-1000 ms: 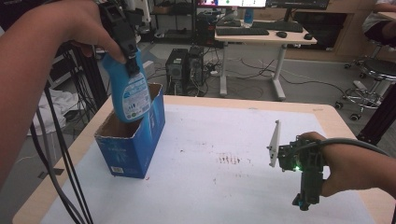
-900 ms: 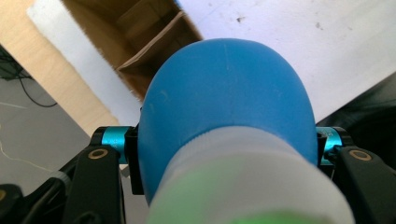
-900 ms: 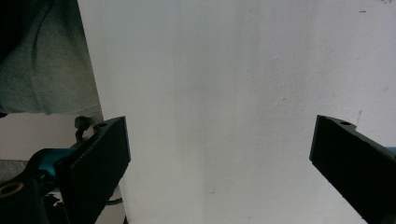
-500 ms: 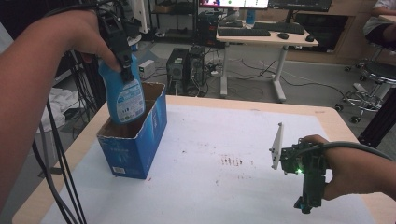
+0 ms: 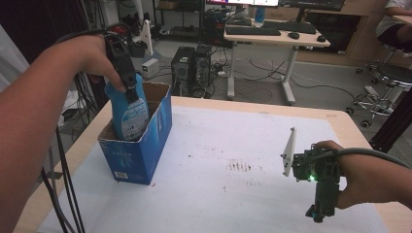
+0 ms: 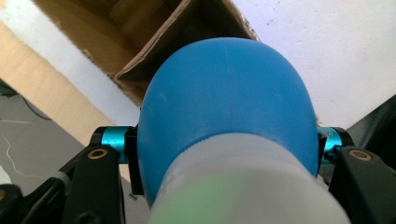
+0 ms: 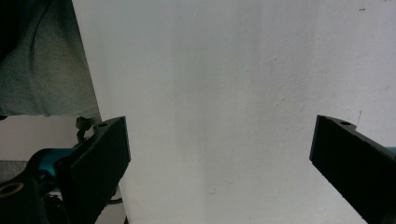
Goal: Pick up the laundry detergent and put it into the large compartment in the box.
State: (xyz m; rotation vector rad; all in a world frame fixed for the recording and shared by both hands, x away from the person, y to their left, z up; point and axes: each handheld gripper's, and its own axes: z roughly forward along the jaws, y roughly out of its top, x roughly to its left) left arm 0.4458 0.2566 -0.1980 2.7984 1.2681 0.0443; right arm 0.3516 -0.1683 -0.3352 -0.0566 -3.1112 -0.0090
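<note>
At about nine o'clock on the worktop (image 5: 272, 145), the left gripper (image 5: 127, 77) has its jaws clamped on the shoulders of a blue bottle (image 5: 128, 112), one on each side. The bottle is rounded at the top, glossy blue plastic, with a pale oval label on its front and a whitish neck band in the left gripper view; it stands nearly upright with its lower part inside the open blue cardboard box (image 5: 141, 150), whose inside is plain brown. At about four o'clock the right gripper (image 5: 320, 201) hangs over the white sheet, jaws spread wide with nothing between them.
</note>
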